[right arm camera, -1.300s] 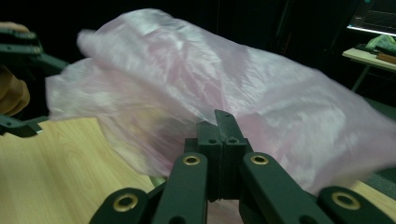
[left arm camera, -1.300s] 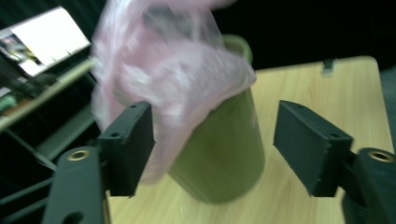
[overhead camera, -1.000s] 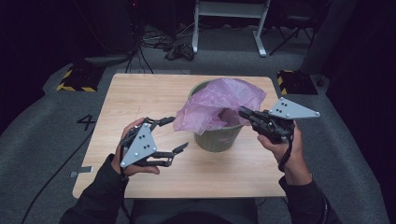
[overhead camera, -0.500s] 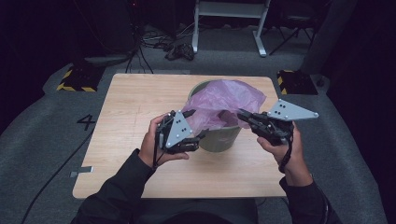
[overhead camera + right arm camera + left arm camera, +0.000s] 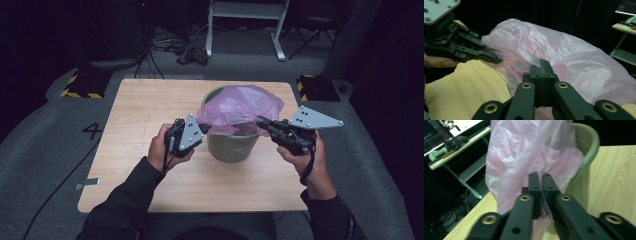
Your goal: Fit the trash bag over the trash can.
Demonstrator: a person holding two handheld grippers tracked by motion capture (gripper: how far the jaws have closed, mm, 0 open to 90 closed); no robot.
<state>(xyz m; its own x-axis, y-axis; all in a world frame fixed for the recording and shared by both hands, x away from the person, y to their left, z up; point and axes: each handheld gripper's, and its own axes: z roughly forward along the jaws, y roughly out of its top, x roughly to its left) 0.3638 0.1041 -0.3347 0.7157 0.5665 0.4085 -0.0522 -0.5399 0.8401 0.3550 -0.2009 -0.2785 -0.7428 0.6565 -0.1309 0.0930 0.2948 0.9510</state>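
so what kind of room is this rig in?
Likely a lab or recording studio, not a home: dark grey carpeted floor with a painted number 4, hazard-striped blocks, loose cables, one wooden table.

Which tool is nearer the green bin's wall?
Left. The left tool pinches the pink plastic bag beside the green plastic bin; the right tool grips the bag above the rim.

Light falls from above on the pale table (image 5: 150, 115) amid dark surroundings, while near the jaws the foreground is softly blurred.
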